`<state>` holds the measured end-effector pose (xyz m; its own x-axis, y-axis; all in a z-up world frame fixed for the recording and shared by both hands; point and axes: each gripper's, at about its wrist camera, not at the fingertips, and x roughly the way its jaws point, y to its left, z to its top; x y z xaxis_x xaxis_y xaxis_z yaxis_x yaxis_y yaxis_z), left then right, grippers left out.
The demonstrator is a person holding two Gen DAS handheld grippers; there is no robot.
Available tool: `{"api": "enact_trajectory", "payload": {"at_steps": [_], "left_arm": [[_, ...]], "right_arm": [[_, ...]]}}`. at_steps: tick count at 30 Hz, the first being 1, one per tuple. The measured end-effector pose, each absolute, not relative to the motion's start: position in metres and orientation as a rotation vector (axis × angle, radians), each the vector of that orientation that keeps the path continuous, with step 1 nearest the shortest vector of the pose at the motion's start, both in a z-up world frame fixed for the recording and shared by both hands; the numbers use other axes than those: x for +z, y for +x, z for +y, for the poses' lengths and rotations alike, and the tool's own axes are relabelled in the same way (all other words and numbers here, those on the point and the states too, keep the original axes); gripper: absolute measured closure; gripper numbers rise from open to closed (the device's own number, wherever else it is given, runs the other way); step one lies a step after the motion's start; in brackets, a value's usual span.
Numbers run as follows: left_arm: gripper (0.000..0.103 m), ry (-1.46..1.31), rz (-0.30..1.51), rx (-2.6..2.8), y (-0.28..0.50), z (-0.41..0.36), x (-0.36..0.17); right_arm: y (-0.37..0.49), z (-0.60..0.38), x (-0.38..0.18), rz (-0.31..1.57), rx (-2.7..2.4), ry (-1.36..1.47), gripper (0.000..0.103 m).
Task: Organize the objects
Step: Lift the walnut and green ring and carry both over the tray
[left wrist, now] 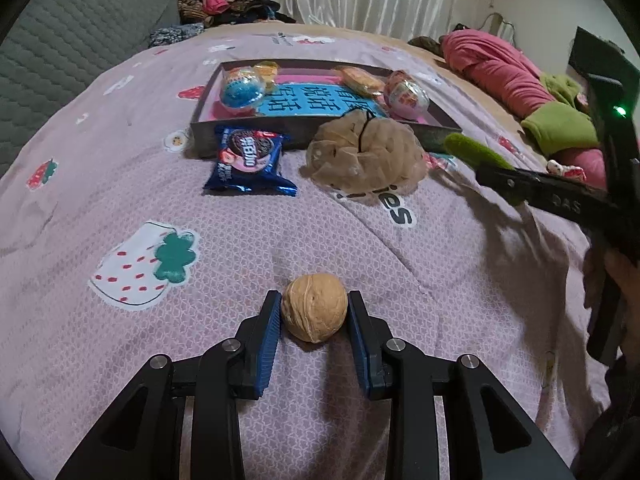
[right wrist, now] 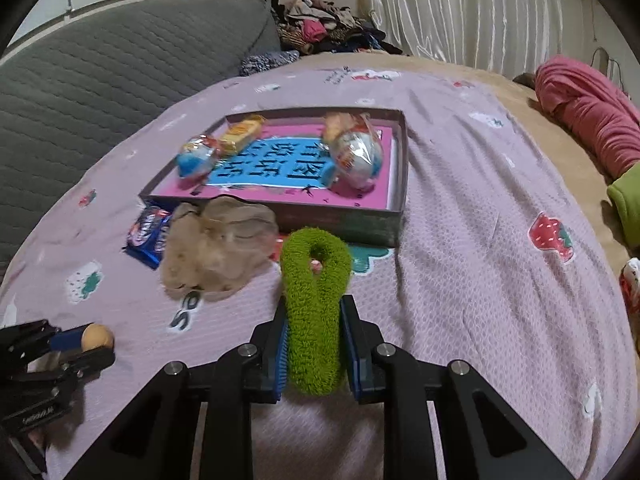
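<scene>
My left gripper [left wrist: 314, 314] is shut on a tan walnut [left wrist: 314, 312] just above the pink bedspread; it also shows in the right wrist view [right wrist: 96, 338]. My right gripper [right wrist: 313, 320] is shut on a fuzzy green loop [right wrist: 314, 304], held in front of a shallow dark box [right wrist: 360, 220]. The green loop's tip shows in the left wrist view [left wrist: 476, 152]. The box [left wrist: 248, 136] holds two wrapped toy eggs [left wrist: 242, 88] [left wrist: 406, 94] and small snack packets [left wrist: 360, 80].
A blue cookie packet [left wrist: 250, 160] and a beige mesh scrunchie [left wrist: 366, 156] lie on the bedspread in front of the box. A grey quilted cushion [right wrist: 100, 80] is at the left. Pink and green clothes [left wrist: 520, 88] lie at the right.
</scene>
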<state>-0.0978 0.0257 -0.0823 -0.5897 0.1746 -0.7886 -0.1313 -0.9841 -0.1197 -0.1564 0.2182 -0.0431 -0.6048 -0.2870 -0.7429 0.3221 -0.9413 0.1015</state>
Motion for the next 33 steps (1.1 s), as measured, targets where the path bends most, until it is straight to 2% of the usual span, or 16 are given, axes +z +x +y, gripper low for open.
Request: {"api": "enact_trajectory", "payload": {"at_steps": [16,33], "left_arm": [[0.070,-1.238,-0.071,2.715,-0.082,0.024,-0.043],[0.070,-1.050,-0.045,2.818,-0.063,0.027,0.041]], "right_arm": [[-0.112,0.205,-0.001,0.031,-2.533,1.069,0.079],[-0.071,0.194,0.067,0.044,-2.581,0.917,0.079]]}}
